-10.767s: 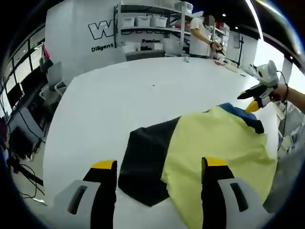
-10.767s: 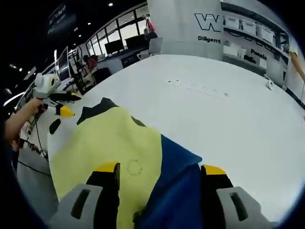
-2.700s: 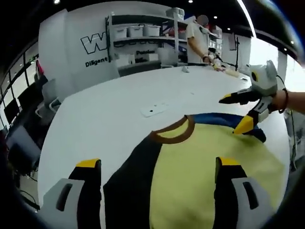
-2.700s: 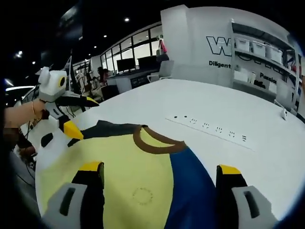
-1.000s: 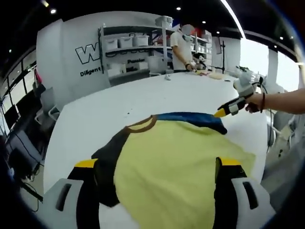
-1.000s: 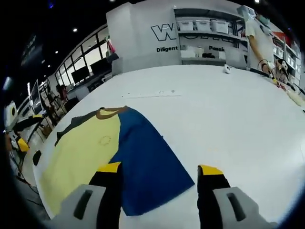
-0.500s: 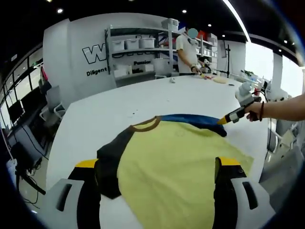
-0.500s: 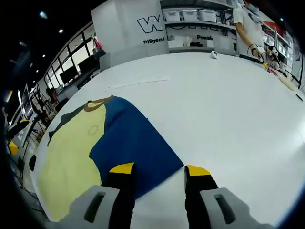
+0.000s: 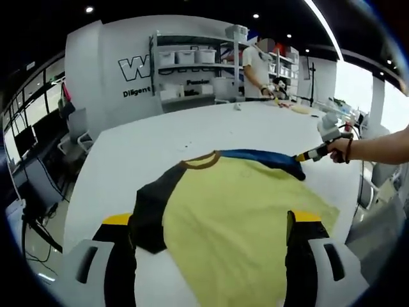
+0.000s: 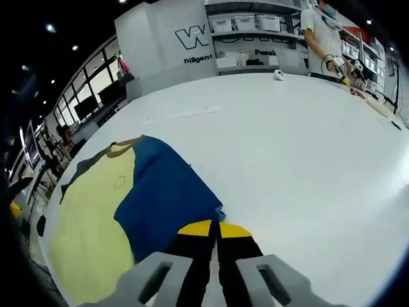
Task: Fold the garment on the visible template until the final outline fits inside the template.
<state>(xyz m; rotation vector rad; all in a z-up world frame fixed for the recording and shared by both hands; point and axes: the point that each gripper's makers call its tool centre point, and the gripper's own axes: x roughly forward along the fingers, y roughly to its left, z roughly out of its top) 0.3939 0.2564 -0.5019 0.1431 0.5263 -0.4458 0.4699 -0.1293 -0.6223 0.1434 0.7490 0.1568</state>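
Observation:
A T-shirt lies flat on the white table [image 9: 147, 137]: yellow body [image 9: 236, 204], black sleeve [image 9: 153, 208], blue sleeve [image 9: 262, 157], brown collar [image 9: 201, 160]. My left gripper [image 9: 211, 220] hovers open over the near part of the shirt, one jaw by the black sleeve, the other over the yellow body. In the right gripper view the blue sleeve [image 10: 166, 198] spreads ahead of my right gripper [image 10: 214, 227], whose jaws are shut on its outer corner. In the left gripper view the right gripper [image 9: 307, 155] is seen at the blue sleeve's end, held by a hand [image 9: 345, 150].
A person [image 10: 323, 32] stands at the table's far side by shelves [image 9: 192, 61] with bins. A small white object [image 10: 278, 75] lies on the far table. Office chairs [image 9: 77, 128] stand beyond the left edge. Bare table stretches to the right of the shirt [image 10: 307, 147].
The right jaws were wide apart a second ago, narrowed, and now are shut on the blue sleeve's corner. The left gripper stays open above the shirt. Earlier the shirt lay bunched; now it is spread.

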